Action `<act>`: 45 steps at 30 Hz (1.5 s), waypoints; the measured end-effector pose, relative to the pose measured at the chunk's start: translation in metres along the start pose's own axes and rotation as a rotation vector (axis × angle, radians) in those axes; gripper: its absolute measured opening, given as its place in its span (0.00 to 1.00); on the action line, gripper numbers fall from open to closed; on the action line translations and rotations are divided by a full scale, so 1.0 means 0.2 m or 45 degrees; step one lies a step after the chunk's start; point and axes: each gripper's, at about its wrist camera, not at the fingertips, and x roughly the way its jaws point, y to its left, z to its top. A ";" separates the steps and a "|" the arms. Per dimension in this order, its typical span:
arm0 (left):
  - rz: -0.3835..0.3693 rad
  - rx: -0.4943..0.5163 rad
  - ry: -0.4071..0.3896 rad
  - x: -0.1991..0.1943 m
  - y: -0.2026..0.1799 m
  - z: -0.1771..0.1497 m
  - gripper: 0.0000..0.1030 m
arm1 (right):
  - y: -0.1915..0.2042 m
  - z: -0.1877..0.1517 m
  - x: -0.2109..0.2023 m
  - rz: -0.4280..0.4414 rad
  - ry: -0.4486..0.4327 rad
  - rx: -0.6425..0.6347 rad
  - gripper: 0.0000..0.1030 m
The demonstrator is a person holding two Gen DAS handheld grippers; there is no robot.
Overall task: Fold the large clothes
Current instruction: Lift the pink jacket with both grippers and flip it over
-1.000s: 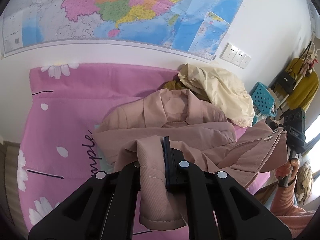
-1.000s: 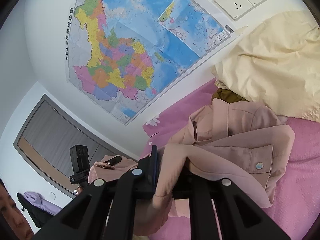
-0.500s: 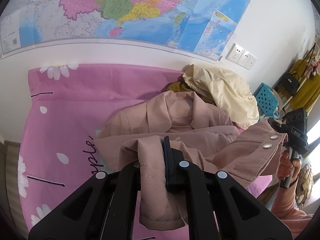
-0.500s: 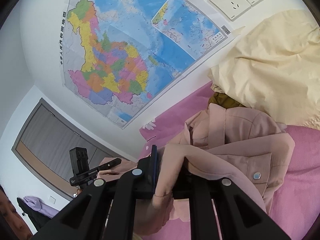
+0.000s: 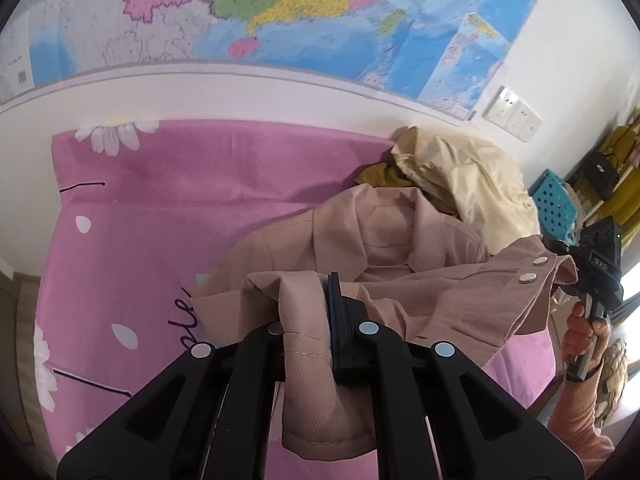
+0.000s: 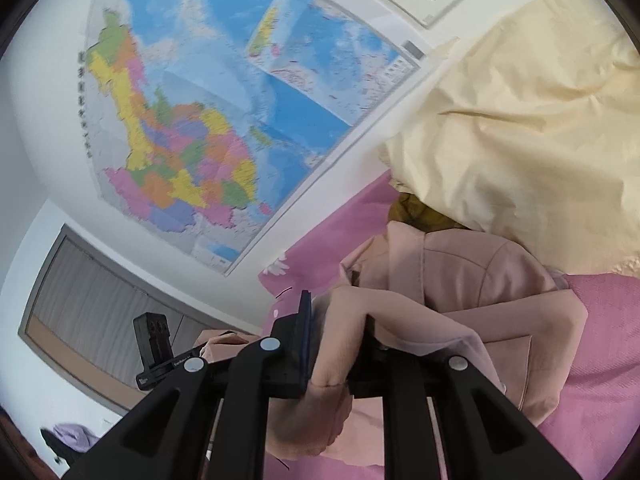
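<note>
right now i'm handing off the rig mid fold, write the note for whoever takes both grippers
Left gripper: shut on the pink jacket, at its hem.
Right gripper: jaws have just been opening, hem fabric between them, pads seemingly in contact.
Jacket: collar end lies on the pink sheet, beside the cream garment; lower half is lifted toward the collar.
Done: hem raised.
Left: lay it down, release, finish folding.
</note>
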 end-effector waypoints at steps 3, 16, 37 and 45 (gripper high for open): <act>0.014 -0.003 0.040 0.08 0.02 0.03 0.07 | -0.05 0.03 0.04 -0.030 0.008 0.017 0.14; 0.077 -0.013 0.144 0.37 0.06 0.15 0.14 | -0.26 0.13 0.17 -0.112 0.033 0.146 0.23; 0.184 0.117 0.061 0.51 -0.06 0.16 0.19 | -0.23 0.18 0.12 -0.060 -0.020 0.040 0.65; 0.155 0.131 0.041 0.52 -0.08 0.15 0.38 | -0.11 0.17 0.09 -0.177 -0.020 -0.212 0.69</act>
